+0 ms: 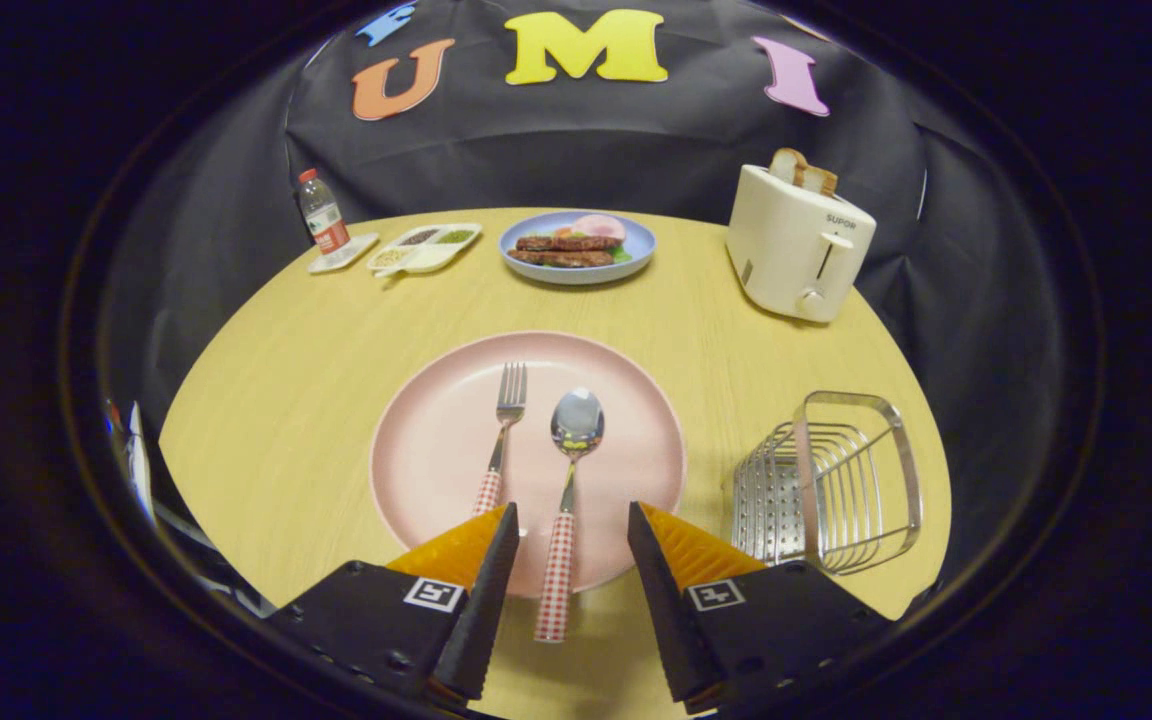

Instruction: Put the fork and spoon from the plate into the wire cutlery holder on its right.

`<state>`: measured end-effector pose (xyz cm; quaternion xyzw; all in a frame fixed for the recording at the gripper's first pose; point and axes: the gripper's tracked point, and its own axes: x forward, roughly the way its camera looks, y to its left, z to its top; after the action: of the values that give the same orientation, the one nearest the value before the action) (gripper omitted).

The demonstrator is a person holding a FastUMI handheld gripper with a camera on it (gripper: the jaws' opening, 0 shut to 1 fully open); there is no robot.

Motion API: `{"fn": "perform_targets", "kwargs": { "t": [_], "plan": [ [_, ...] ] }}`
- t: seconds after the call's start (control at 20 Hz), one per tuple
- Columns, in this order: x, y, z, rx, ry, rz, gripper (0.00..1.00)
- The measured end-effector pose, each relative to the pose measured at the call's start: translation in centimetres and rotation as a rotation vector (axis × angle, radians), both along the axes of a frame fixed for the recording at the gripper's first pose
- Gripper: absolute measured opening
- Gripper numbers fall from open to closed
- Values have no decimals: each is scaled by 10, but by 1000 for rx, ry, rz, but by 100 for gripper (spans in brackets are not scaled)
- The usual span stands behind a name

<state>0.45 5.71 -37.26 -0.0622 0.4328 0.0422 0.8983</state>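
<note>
Two fingers of my gripper [568, 520] stand wide apart, holding nothing. Between them lies the spoon [568, 480], its checked handle running back toward me past the rim of the pink plate [436, 440], bowl pointing away. The fork [502, 432] lies just left of it on the plate, handle end seemingly hidden behind my left finger. To the right of the plate, near my right finger, stands the wire cutlery holder [836, 485] on the wooden table [286, 400]. Beyond sits a toaster [798, 245].
</note>
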Motion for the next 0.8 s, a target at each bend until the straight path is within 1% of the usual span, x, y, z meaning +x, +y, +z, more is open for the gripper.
{"fn": "perform_targets", "kwargs": {
  "t": [0.05,0.2,0.25,0.35,0.4,0.45,0.5,0.6,0.8],
  "plan": [
    [1,-1,-5,-10,13,-4,66],
    [1,0,-17,-11,63,-19,38],
    [2,2,-13,-21,71,-16,38],
    [8,-3,-31,-56,82,-12,14],
    [4,-2,-23,-51,96,-7,11],
    [6,-2,-21,-39,100,-15,11],
    [3,-4,-21,-33,113,-22,3],
    [3,-7,-12,-25,122,-26,3],
    [1,-7,36,42,129,-35,3]
  ]
}}
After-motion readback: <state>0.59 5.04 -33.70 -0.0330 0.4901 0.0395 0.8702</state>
